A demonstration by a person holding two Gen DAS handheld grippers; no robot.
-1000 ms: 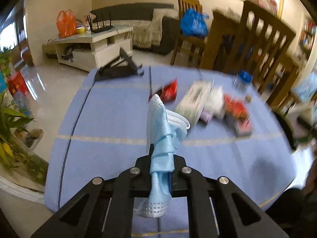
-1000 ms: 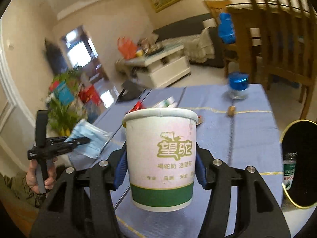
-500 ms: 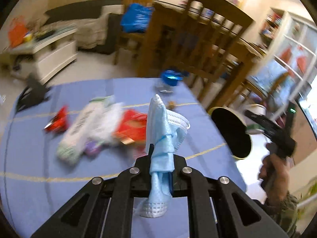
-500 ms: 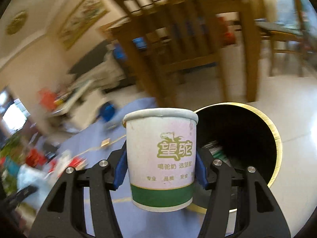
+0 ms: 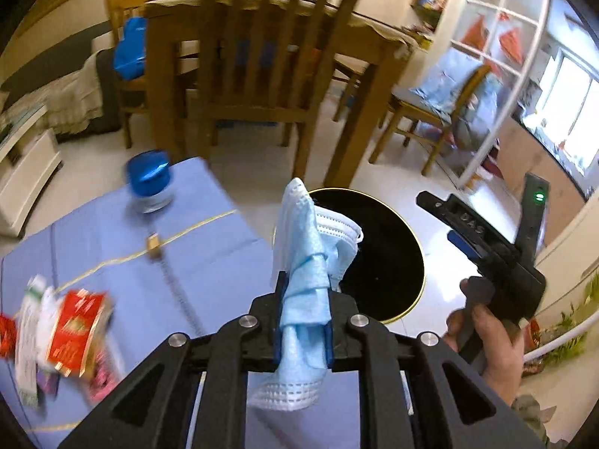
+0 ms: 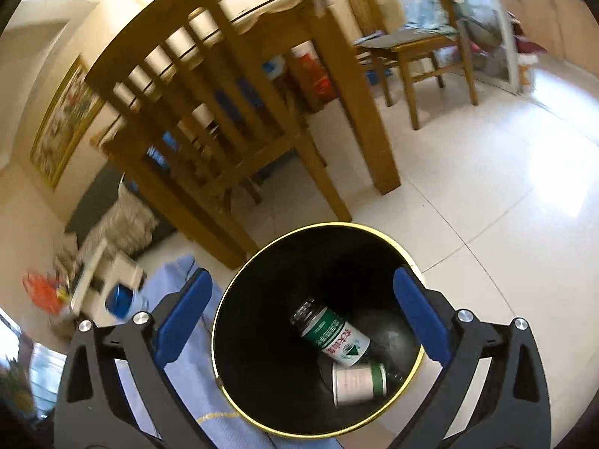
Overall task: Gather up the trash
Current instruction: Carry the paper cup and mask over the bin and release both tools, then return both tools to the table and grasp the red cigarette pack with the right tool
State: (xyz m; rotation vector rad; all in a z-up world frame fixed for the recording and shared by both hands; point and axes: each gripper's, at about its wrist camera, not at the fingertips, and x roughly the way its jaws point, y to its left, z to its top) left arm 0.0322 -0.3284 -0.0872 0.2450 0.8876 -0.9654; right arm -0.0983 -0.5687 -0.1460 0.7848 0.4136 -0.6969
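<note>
In the left wrist view the left gripper (image 5: 302, 321) fills the bottom centre of the frame, angled downward over the edge of the blue-covered counter (image 5: 209, 254). Its jaws are pinching a crumpled blue face mask (image 5: 305, 284), which sticks up above the blue pads and hangs out below them. Just behind the mask, right of centre, stands the black trash bin (image 5: 389, 262) with a gold rim, on the tiled floor beside the counter. At the lower right a hand (image 5: 486, 340) grips the handle of the right gripper (image 5: 445, 220), which points up and to the left toward the bin.

In the right wrist view the right gripper (image 6: 299, 310) tilts down over the bin's mouth (image 6: 239, 307). Its jaws are spreading wide, the blue pads (image 6: 183, 310) at either side of the rim, with nothing between them. Inside the bin, at lower right, lie a paper cup (image 6: 359, 379) on its side and a green-labelled bottle (image 6: 331, 333) above it.

At the left edge of the left wrist view more wrappers (image 5: 71, 333) lie on the counter, blurred, with a blue-lidded jar (image 5: 149, 179) farther up.
</note>
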